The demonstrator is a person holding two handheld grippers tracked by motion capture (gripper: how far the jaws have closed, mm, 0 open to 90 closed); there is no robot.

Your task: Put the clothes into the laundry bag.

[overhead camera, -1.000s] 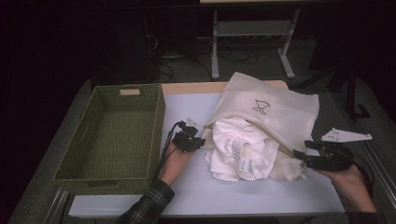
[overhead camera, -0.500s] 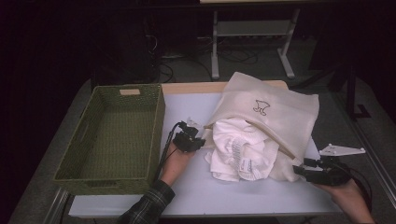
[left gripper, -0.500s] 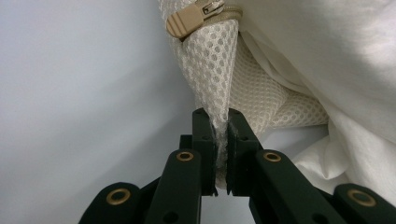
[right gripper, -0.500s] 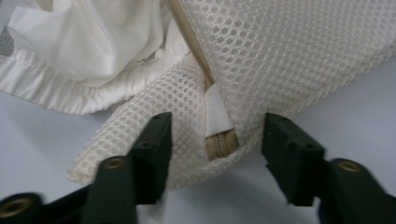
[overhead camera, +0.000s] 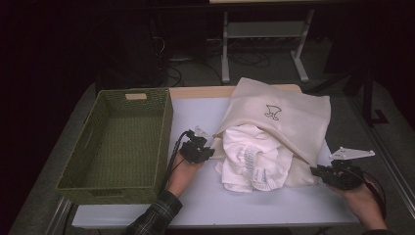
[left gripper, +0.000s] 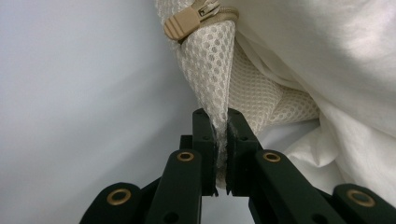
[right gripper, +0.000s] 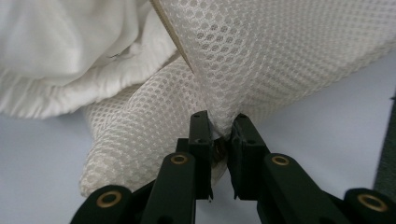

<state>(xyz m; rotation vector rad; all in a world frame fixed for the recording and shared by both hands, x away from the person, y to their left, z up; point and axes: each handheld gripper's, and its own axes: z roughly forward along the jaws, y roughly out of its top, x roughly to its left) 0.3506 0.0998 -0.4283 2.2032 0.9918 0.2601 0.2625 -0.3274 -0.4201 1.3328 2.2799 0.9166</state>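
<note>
Since the earlier frames the right gripper (overhead camera: 317, 171) has sunk to the table (overhead camera: 195, 117), its jaws just closing onto the mesh laundry bag (overhead camera: 293, 115). The left gripper (overhead camera: 209, 152) pinches the bag's honeycomb weave below the zipper pull (left gripper: 187, 22). Soft white garments (overhead camera: 249, 156) spill out beside the woven basket (overhead camera: 117, 142).

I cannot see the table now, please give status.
Left gripper shut on mesh bag. Right gripper just closed on its other corner. White garment spilling out.
</note>
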